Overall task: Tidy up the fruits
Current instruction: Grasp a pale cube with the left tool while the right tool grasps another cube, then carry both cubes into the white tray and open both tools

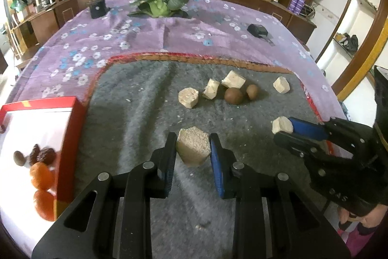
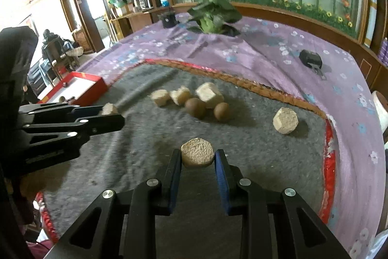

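Observation:
My left gripper is shut on a pale beige chunk, held over the grey mat. My right gripper is shut on another pale chunk; it also shows in the left wrist view. Several more pale chunks and two brown round fruits lie mid-mat. A red-rimmed white box at left holds oranges, red dates and a brown fruit.
A purple flowered cloth covers the table. A leafy green vegetable and a black object lie at the far side, another black object at right. Wooden cabinets stand behind.

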A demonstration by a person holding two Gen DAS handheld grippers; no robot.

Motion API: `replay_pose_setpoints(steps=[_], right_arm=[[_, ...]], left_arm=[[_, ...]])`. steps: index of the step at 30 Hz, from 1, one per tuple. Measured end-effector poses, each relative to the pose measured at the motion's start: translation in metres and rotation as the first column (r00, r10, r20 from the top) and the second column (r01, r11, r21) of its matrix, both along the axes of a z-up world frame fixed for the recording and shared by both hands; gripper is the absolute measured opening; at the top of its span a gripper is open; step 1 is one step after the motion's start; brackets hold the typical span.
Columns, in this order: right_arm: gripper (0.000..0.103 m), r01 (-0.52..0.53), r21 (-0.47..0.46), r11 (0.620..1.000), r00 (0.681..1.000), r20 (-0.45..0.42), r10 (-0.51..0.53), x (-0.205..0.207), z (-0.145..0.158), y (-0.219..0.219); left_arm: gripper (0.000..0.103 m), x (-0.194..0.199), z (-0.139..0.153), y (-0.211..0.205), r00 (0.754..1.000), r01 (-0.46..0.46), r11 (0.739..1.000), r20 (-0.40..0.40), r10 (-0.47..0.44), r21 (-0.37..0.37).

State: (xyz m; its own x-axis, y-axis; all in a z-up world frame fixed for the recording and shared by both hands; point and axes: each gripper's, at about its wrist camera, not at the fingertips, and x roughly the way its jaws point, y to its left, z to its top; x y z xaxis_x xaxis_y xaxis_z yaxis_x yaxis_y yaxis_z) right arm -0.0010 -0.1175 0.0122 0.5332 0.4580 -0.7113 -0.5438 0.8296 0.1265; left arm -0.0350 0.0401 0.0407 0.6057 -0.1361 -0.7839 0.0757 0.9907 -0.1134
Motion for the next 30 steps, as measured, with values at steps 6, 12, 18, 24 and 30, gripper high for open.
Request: replay_pose_setpoints(steps=[6,12,18,24,30], right_arm=[[0.027,-0.051,0.007,0.999,0.998,0.026,0.051,-0.019,0.013,0.023],[0.027,-0.098,0.016,0.995,0.994,0.043,0.097,-0.028,0.02,0.046],[0.027,-0.164,0.017,0.986,0.985,0.062,0.163,-0.036,0.029,0.078],[0.027,-0.235,0.009,0.972,0.97,0.068,0.234,-0.04,0.034,0.114],[0.027,-0.305,-0.006,0.952,0.95,0.072,0.304,-0.042,0.04,0.154]], left_arm=[[0.026,-0.014,0.011,0.011,0.999,-0.035,0.999,0.031,0.034,0.024],[0.026,-0.026,0.02,0.03,0.996,-0.074,0.997,0.05,0.072,0.029],[0.026,-0.04,0.029,0.06,0.989,-0.137,0.99,0.069,0.135,0.033],[0.026,-0.056,0.033,0.102,0.972,-0.225,0.974,0.078,0.222,0.032],[0.026,-0.07,0.032,0.144,0.95,-0.305,0.952,0.075,0.302,0.022]])
